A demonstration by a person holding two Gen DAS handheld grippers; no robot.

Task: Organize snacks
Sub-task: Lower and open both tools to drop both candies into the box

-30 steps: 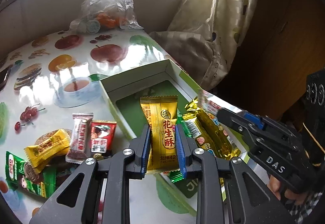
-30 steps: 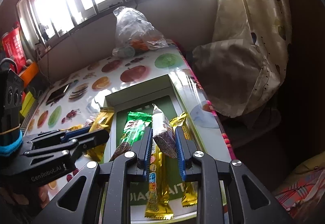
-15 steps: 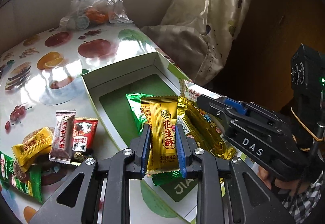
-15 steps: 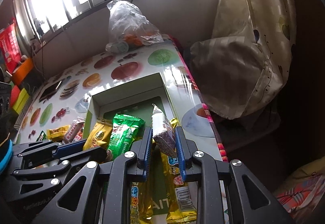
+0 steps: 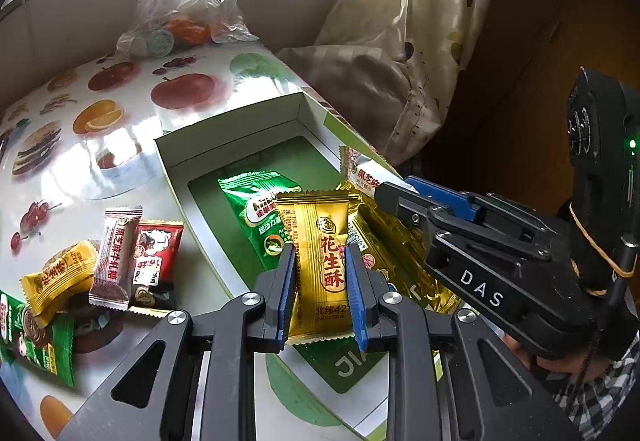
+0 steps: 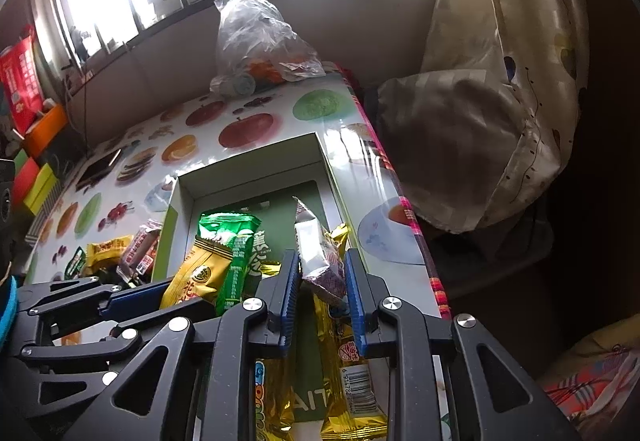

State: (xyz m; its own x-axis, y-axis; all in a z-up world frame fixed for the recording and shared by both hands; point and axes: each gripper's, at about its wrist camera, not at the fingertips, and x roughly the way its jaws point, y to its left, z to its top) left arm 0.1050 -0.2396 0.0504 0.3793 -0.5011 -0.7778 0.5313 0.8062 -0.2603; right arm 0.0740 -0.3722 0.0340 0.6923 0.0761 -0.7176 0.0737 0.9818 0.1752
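Left gripper [image 5: 321, 291] still clamps the gold peanut candy [image 5: 320, 257], now farther over the green box [image 5: 240, 145]; right gripper [image 6: 320, 297] stays closed on a white-purple candy [image 6: 320, 261].

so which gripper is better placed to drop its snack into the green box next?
Right, probably. The right gripper holds its white and purple wrapped snack over the green-floored white cardboard box. The left gripper holds the gold peanut-candy packet nearer the box's near edge.

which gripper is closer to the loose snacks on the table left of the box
Left. The left gripper sits over the box wall beside the loose snacks; the right gripper is over the box's far side.
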